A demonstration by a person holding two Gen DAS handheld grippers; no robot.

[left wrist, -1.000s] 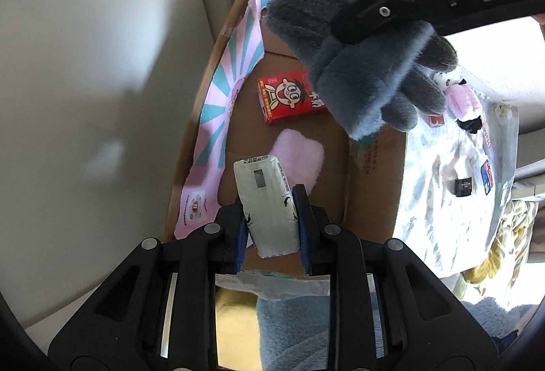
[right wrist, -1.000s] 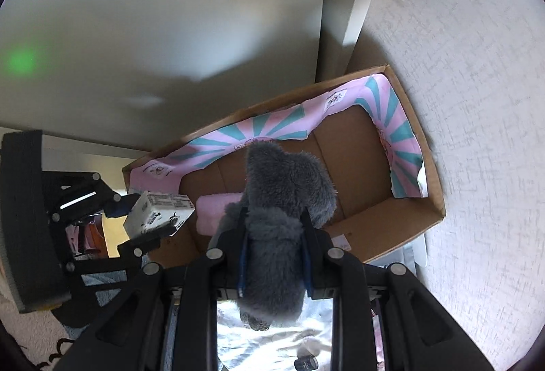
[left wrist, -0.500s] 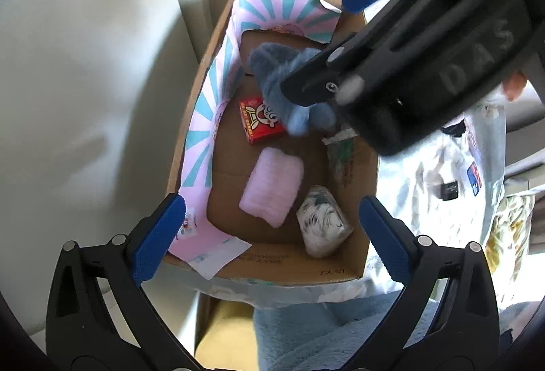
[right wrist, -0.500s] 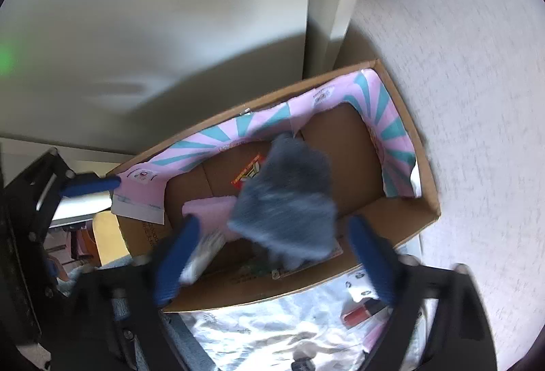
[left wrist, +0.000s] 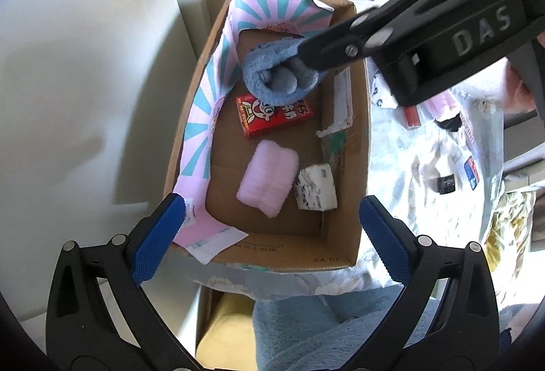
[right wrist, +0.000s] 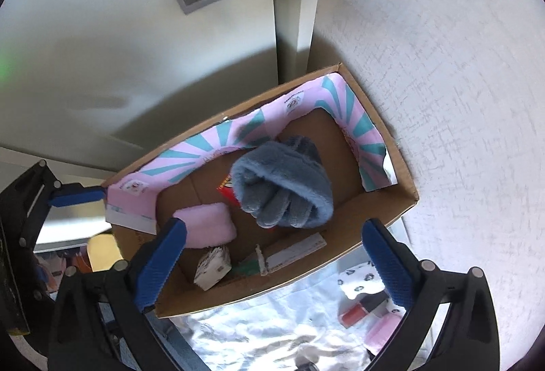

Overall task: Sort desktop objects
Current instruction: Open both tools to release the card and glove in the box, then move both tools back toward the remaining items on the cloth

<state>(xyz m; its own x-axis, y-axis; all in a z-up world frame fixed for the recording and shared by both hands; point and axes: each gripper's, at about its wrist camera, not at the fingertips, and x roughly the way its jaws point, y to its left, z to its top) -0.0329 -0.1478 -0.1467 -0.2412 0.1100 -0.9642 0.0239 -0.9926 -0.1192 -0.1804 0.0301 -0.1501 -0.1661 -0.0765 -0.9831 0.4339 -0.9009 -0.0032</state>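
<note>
A silvery floral cloth (right wrist: 259, 330) bears the cardboard box (right wrist: 391, 211).

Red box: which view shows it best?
Left wrist view. The red box lies nearly whole on the carton floor, only its top edge under the grey glove. In the right wrist view the glove hides all but a sliver.

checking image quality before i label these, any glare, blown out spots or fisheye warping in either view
Left wrist view: the silver sheet at right is blown out by sunlight; the cardboard box stays sharp. Right wrist view: a green flare spot at the left edge, the wall's lines bend, and the box casts a hard shadow.
</note>
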